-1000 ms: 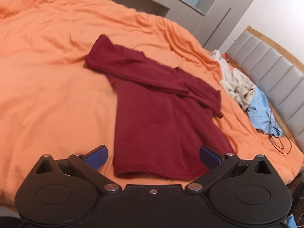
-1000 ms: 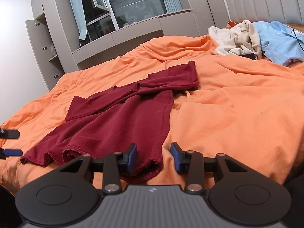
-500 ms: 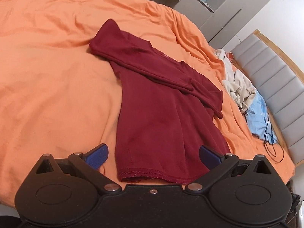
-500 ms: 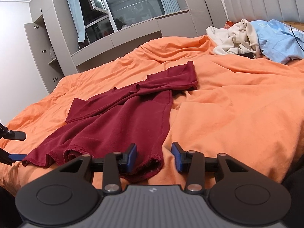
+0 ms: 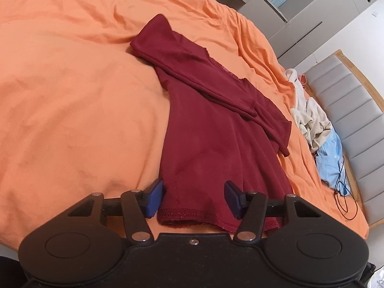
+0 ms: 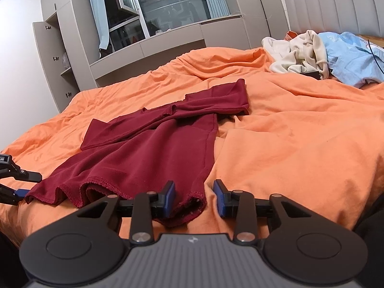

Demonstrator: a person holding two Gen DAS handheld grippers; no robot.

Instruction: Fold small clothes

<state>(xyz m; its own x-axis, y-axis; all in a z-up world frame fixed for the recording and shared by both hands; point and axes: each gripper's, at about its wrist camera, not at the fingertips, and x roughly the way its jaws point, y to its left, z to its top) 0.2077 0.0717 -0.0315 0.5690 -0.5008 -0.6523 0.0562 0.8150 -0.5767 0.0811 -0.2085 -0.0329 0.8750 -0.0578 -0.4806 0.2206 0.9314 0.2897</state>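
A dark red long-sleeved top [image 5: 206, 129] lies flat on the orange bed cover [image 5: 72, 110], both sleeves folded across its chest. My left gripper [image 5: 193, 200] is open at the hem, its blue pads straddling the hem's left corner. In the right wrist view the same top [image 6: 153, 148] lies ahead, its hem rumpled in waves. My right gripper [image 6: 194, 199] is open around the hem's right corner, with the cloth between the pads. The left gripper also shows in the right wrist view [image 6: 21, 184] by the hem's far corner.
A heap of cream and light blue clothes [image 6: 319, 55] with a black cable [image 5: 345, 196] lies near the grey padded headboard [image 5: 348, 110]. Grey cabinets and a window [image 6: 153, 19] stand beyond the bed. The bed edge runs just under both grippers.
My left gripper has moved closer to the hem and its jaws have narrowed from wide open to straddle the left corner. My right gripper has barely moved.
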